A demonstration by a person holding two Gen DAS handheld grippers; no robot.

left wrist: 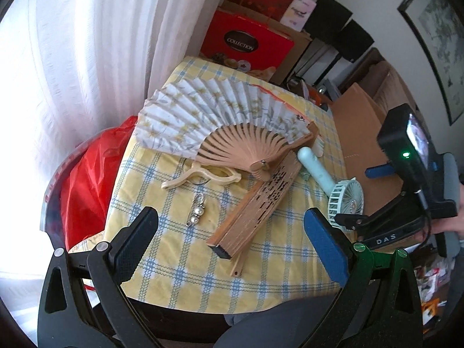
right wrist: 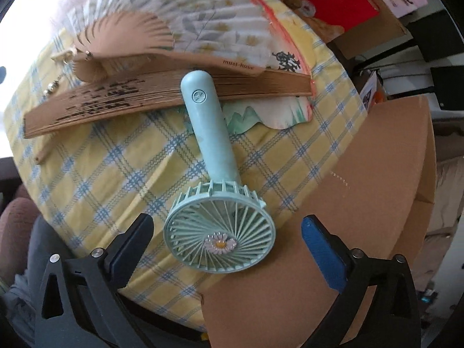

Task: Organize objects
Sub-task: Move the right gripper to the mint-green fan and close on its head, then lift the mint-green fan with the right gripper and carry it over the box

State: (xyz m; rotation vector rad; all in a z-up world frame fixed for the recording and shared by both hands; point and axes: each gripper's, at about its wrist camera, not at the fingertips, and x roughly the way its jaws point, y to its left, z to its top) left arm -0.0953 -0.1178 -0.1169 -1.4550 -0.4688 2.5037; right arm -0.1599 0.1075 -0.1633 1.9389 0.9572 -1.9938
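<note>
My right gripper (right wrist: 227,249) hangs wide open over the round head of the mint handheld fan (right wrist: 216,203), holding nothing. The fan lies at the table's right edge, half on the cardboard box (right wrist: 362,203). A glancing close could knock it off.

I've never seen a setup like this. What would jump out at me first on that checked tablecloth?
Probably the big open paper fan, spread across the far side of the yellow checked tablecloth. Next, the mint handheld electric fan with a daisy at its hub, lying at the cloth's edge by a cardboard box, its round head between the wide-open fingers of the right gripper. A closed wooden fan lies mid-table.
</note>
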